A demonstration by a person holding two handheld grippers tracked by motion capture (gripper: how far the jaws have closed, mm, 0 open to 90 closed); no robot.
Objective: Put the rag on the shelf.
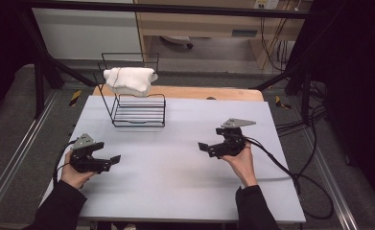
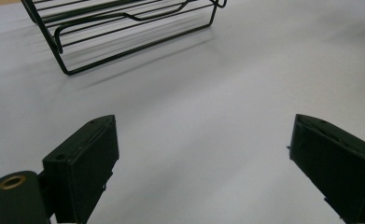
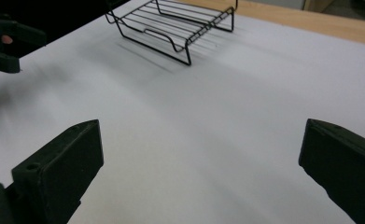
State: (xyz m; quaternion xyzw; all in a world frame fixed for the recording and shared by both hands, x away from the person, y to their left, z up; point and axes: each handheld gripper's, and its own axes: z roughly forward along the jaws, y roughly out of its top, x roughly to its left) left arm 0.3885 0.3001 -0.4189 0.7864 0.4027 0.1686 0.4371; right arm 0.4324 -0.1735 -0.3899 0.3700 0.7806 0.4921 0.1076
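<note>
So both grippers are sitting low over the worktop with nothing in them: the left gripper has its fingers spread wide with bare tabletop between them, and the right gripper is the same, fingers gaping and empty. The thing that matters here looks like the white towel, which is draped over the top rail of the black wire rack at the far side of the worktop, well apart from both hands. What could go wrong, I reckon: that towel is bunched and hangs off a thin wire, so a nudge to the rack or a clumsy one-sided tug could slide it off the back and onto the floor. The rack itself looks light and open-framed, so pulling the cloth toward the person might drag or tip the whole thing rather than free the towel. The trailing cable on the right gripper could also snag the table edge on a long reach. Count-wise: one towel, one wire rack, two grippers, two hands, one worktop.
</note>
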